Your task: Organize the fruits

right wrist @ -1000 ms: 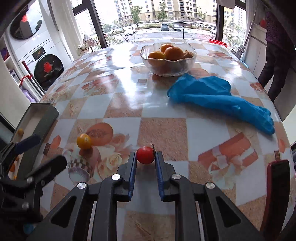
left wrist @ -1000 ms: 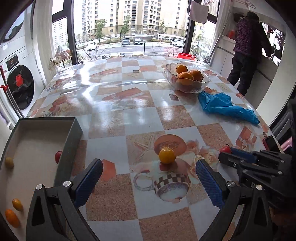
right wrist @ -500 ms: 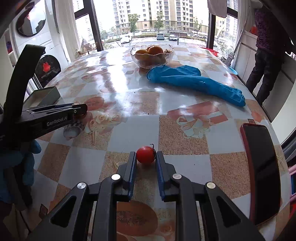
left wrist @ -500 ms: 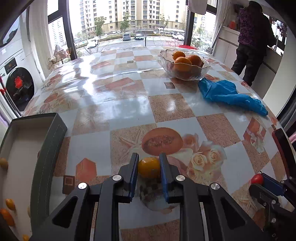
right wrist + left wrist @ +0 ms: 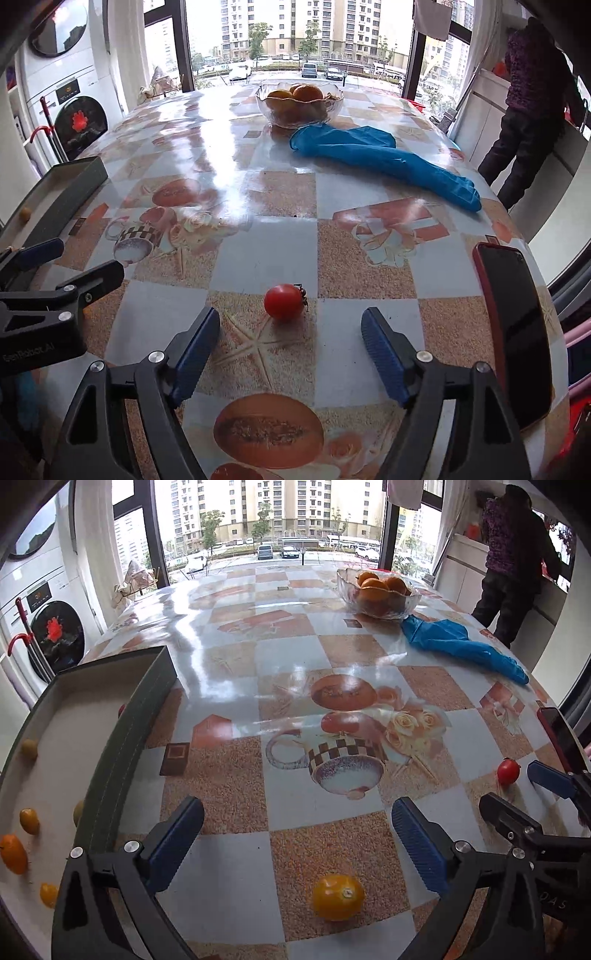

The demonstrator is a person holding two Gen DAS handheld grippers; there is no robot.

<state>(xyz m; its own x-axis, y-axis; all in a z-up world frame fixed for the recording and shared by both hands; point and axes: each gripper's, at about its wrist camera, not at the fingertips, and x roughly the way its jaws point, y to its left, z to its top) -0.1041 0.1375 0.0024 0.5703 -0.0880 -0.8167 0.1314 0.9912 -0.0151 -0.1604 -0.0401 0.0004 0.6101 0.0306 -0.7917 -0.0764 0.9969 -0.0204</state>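
Observation:
A yellow-orange fruit [image 5: 337,897] lies on the table between and just below the wide-open fingers of my left gripper [image 5: 297,836], free of them. A red cherry tomato [image 5: 284,301] lies on the table just ahead of my open right gripper [image 5: 290,338], untouched; it also shows in the left wrist view [image 5: 508,771]. A dark-walled tray [image 5: 122,738] at the left holds several small yellow and orange fruits [image 5: 28,820]. The tray also shows in the right wrist view [image 5: 70,177].
A glass bowl of oranges [image 5: 299,105] stands at the far side, with a blue glove [image 5: 380,155] beside it. A phone in a red case [image 5: 513,325] lies by the right table edge. A person [image 5: 513,554] stands at the counter far right.
Both grippers have opened and let go: the yellow fruit and the red tomato now rest on the table. Both grippers have drawn back a little from the fruits.

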